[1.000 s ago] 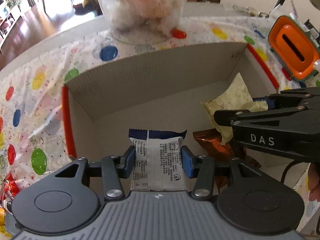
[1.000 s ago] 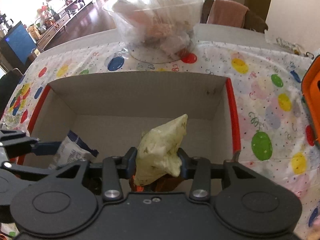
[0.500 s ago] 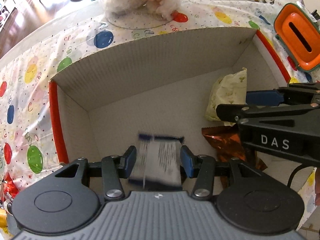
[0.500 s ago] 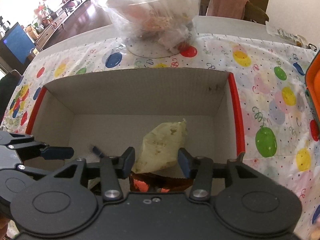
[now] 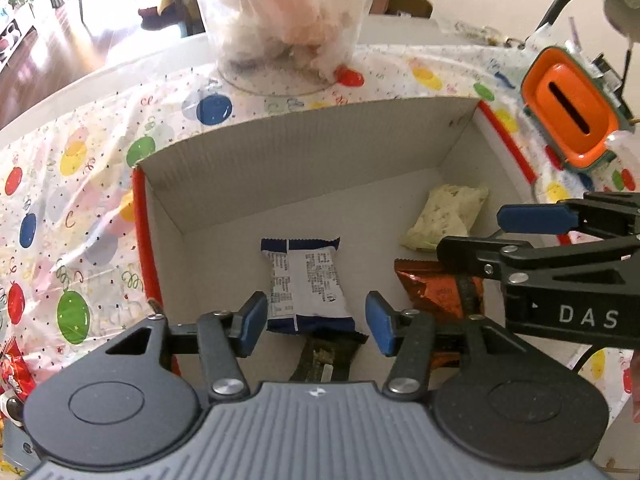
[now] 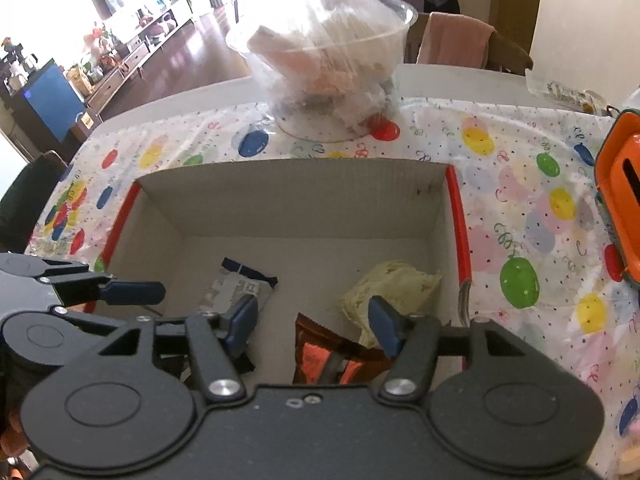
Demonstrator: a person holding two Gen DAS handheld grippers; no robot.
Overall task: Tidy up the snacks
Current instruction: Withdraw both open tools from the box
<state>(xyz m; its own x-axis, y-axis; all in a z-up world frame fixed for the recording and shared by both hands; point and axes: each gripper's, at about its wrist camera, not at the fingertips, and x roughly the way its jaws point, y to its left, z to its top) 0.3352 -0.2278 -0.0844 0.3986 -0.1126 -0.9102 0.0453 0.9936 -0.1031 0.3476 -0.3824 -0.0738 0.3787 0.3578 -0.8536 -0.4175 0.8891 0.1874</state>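
Note:
A cardboard box point(image 5: 304, 152) with red edges stands open on the table; it also shows in the right wrist view point(image 6: 296, 196). A blue-and-white snack packet point(image 5: 308, 284) lies on its floor, also seen from the right point(image 6: 236, 288). A pale yellow packet point(image 5: 444, 216) point(image 6: 392, 292) lies at the right, by an orange-brown packet point(image 5: 436, 292) point(image 6: 324, 352). A dark packet point(image 5: 324, 356) lies under the blue one. My left gripper point(image 5: 316, 322) is open and empty above the blue packet. My right gripper point(image 6: 314, 318) is open and empty above the orange-brown packet.
A clear plastic tub point(image 5: 288, 20) of wrapped snacks stands behind the box point(image 6: 328, 64). An orange-lidded container point(image 5: 568, 112) sits at the right. A red packet point(image 5: 12, 372) lies at the left edge on the balloon-print tablecloth point(image 5: 80, 184).
Both grippers opened and let go: the blue-and-white packet and the yellow packet dropped onto the box floor. Both grippers have since pulled up and back.

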